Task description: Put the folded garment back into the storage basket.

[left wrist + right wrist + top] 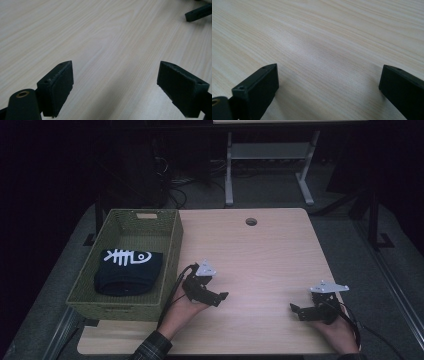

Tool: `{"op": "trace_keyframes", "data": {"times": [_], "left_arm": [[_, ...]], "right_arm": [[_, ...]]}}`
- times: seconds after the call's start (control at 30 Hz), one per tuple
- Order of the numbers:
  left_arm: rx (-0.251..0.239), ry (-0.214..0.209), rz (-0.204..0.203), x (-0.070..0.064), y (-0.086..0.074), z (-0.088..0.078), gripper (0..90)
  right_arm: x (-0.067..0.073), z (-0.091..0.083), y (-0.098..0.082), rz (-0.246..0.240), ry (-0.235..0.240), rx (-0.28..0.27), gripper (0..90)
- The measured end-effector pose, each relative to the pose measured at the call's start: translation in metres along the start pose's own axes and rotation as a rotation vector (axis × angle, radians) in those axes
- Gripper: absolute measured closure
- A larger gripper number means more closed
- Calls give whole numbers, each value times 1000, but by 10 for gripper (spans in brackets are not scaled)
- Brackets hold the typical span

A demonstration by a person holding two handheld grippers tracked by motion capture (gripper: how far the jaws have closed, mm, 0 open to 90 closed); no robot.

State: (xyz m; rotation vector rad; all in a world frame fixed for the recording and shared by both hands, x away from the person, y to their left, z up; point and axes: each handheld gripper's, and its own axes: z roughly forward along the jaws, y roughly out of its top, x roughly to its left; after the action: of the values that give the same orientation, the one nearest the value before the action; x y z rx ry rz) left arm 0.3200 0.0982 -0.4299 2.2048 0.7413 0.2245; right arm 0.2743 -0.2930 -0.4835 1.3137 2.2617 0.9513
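Observation:
A folded dark garment with a white fish-bone print lies inside a green woven basket at the table's left. My left gripper rests low on the wooden table just right of the basket, open with nothing between its jaws. My right gripper sits near the table's front right, open as well, bare wood between its jaws. In the left gripper view a jaw tip of the right gripper shows at the top right.
The light wooden table has a round cable hole near its far edge. Behind it stands a white desk frame on a dark floor. Cables trail from both grippers toward the front edge.

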Motion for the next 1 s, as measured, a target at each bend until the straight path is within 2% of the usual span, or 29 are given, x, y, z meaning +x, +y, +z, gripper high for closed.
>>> {"op": "trace_keyframes", "data": {"times": [0.23,0.3,0.43,0.47,0.53,1.0], "left_arm": [[29,-2,41,1,-20,17,133],[37,8,61,0,-23,22,133],[48,18,66,-2,-30,31,133],[47,21,79,-2,-32,34,134],[21,24,80,-3,-34,35,131],[26,25,83,-2,-34,35,128]], "right_arm": [[0,0,0,2,0,-1,22],[0,0,0,2,0,0,22],[0,0,0,2,0,0,22],[0,0,0,2,0,-1,22],[0,0,0,1,0,-1,22],[0,0,0,2,-1,-1,22]]}}
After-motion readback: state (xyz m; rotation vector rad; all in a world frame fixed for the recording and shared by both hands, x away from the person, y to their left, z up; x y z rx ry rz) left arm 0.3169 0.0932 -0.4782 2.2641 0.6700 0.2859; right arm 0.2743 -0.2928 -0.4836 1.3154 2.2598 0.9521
